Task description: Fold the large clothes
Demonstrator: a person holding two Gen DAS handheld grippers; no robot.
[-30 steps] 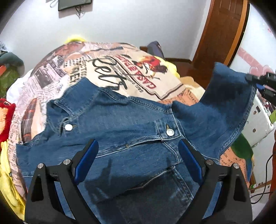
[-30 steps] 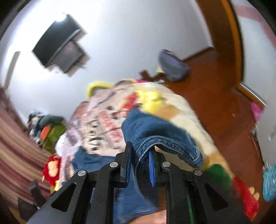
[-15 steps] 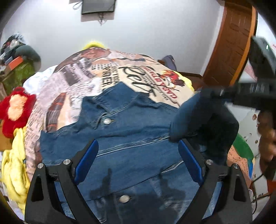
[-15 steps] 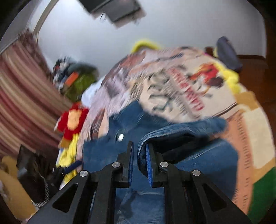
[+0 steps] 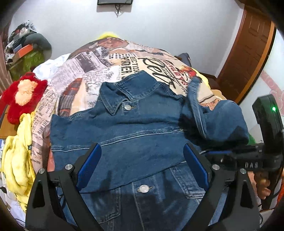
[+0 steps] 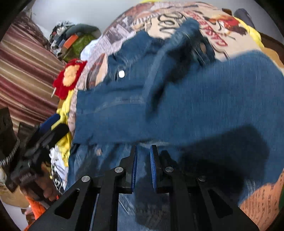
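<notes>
Denim jacket (image 5: 134,135) spread collar-up on newsprint-pattern bedspread (image 5: 92,71), right sleeve (image 5: 218,122) folded inward; left gripper (image 5: 142,168) spread wide above; right gripper (image 6: 142,167) narrow, pinching nothing visible.

A pale wall (image 5: 159,32) carries a dark monitor (image 5: 115,1); a brown wooden door (image 5: 248,53) stands right, striped curtains (image 6: 23,74) left.

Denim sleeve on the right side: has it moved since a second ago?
Yes. The denim sleeve was held up beyond the bed's edge; it now lies folded inward over the jacket chest, right of the collar button.
</notes>
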